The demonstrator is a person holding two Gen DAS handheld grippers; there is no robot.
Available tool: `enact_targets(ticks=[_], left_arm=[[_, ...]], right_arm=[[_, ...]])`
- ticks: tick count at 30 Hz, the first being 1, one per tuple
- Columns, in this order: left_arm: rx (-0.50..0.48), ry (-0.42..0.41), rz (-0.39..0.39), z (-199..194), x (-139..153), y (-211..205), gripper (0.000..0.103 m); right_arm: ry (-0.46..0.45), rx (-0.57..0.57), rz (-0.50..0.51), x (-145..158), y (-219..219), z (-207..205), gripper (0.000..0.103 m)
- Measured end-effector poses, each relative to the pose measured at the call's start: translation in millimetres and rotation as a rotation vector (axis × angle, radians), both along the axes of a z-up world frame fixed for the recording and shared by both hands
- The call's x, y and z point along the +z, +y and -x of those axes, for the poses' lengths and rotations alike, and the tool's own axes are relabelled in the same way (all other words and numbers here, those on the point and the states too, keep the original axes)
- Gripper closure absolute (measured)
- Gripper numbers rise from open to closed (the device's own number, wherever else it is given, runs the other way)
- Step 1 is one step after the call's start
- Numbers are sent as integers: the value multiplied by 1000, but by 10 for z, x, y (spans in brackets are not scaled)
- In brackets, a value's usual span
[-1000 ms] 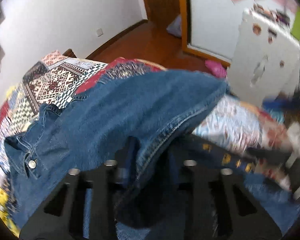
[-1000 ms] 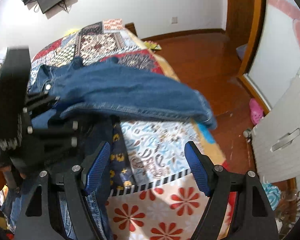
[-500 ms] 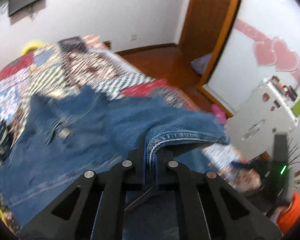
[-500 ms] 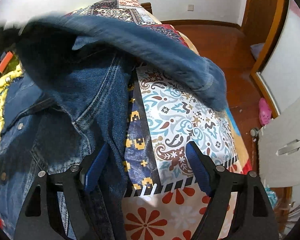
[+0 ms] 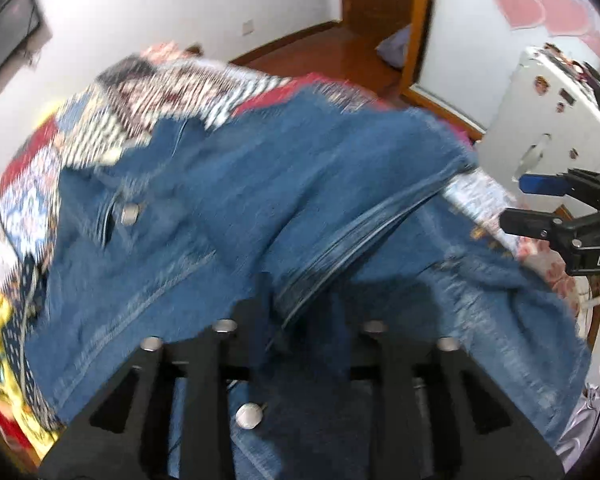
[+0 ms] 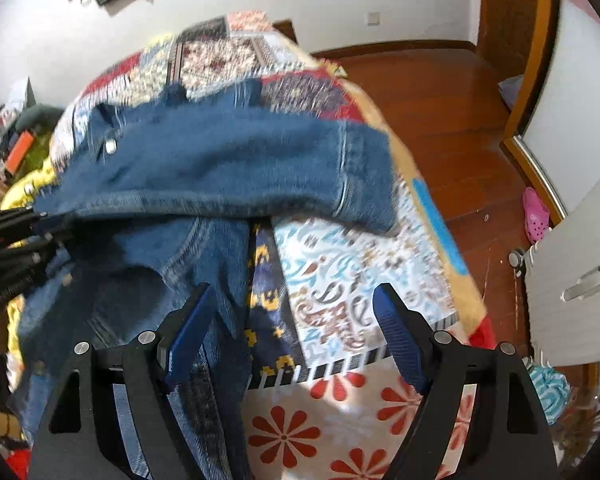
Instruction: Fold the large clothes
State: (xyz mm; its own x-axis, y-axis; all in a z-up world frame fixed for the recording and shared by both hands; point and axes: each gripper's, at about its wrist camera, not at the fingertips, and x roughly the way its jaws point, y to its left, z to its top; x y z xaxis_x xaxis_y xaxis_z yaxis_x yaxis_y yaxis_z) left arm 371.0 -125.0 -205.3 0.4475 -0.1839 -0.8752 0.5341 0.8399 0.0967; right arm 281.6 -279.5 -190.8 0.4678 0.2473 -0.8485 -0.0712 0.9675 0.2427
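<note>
**Blue jacket held over the bed**

The left gripper (image 5: 304, 312) has its jaws partly apart, with a thick seam of the denim jacket (image 5: 260, 184) running between them. The cloth hides the tips, so I cannot tell if they pinch it. The right gripper (image 6: 292, 328) has its blue jaws wide apart with nothing in them. It sits just over the near edge of the bed (image 6: 380, 280).

The jacket lies across the middle of the patchwork quilt (image 6: 228, 52). One sleeve (image 6: 340, 172) reaches toward the right edge of the bed. A pink shoe (image 6: 535, 216) sits on the wood floor (image 6: 428, 96).
</note>
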Motion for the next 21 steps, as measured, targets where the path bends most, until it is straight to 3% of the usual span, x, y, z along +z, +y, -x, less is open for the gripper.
enact_targets(ticks=[5, 11, 14, 17, 20, 21], left_arm=[[-113, -34, 10, -14, 117, -445, 61], [-242, 46, 12, -94, -152, -1054, 62], [-245, 71, -10, -197, -341, -1209, 62], [-218, 89, 17, -304, -438, -1294, 62], [-174, 78, 44, -397, -443, -1290, 91], [-163, 89, 58, -430, -440, -1276, 96]], right_arm=[[-58, -57, -33, 212, -198, 39, 25], [-87, -107, 24, 230, -271, 70, 25], [-72, -129, 30, 184, -325, 57, 25], [-54, -154, 26, 136, -392, 61, 25], [-42, -171, 20, 105, -454, 78, 25], [-38, -174, 19, 101, -480, 86, 25]])
